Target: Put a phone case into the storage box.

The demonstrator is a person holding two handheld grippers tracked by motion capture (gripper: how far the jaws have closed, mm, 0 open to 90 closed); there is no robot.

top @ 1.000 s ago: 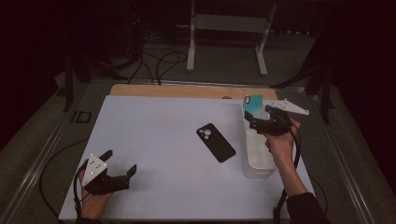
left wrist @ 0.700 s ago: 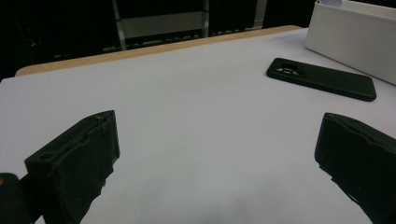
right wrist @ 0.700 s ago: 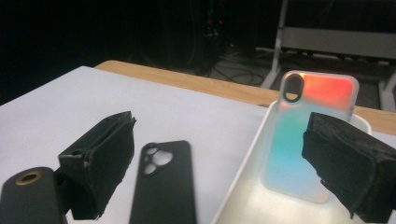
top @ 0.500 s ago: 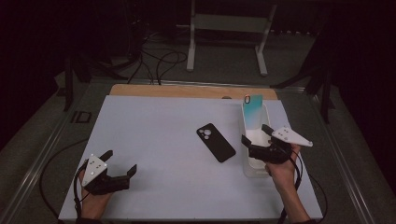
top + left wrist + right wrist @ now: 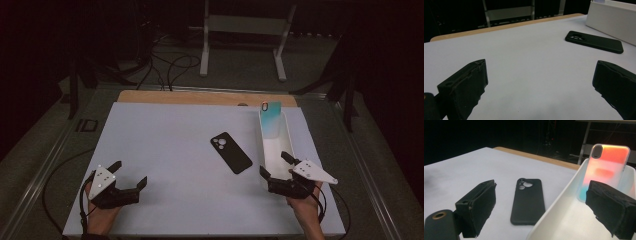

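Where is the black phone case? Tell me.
In the high view the black phone case lies flat on the white table, right of centre, just left of the white bin.

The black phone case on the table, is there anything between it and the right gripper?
Nothing visible blocks it. The black phone case lies flat on bare white table, just left of the white bin. The right gripper, jaws open, sits at the bin's near end, with open surface between it and the case.

Both grippers, left (image 5: 129, 176) and right (image 5: 274, 165), apparently gape, fingers apart.
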